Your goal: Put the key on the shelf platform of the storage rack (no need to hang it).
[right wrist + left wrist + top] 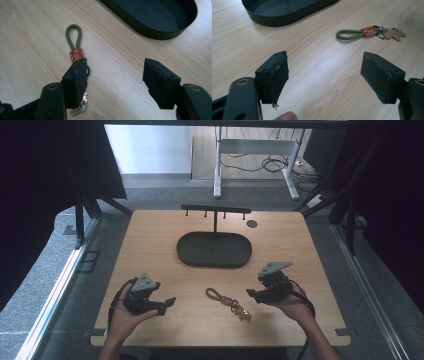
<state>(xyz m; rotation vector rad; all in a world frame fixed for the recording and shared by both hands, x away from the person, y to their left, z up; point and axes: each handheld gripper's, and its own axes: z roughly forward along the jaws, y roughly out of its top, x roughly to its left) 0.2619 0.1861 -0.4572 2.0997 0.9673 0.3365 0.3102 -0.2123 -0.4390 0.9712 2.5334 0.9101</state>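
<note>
A keychain (pixel 227 300) with a green cord loop, an orange tag and a tan charm lies flat on the wooden table (pixel 150 245), between my two grippers. It appears as the keychain (pixel 368 32) ahead and to the right in the left gripper view. In the right gripper view the keychain (pixel 75 42) is partly hidden behind the left jaw. My left gripper (pixel 170 304) is open with nothing between its jaws, left of the keychain. My right gripper (pixel 250 293) is open too, just right of it and above it.
A dark oval tray (pixel 214 261) sits beyond the keychain, mid-table. Behind it stands a black T-shaped rack with hooks (pixel 216 210). A small dark disc (pixel 252 224) lies near the far edge. A desk frame and cables lie on the floor beyond.
</note>
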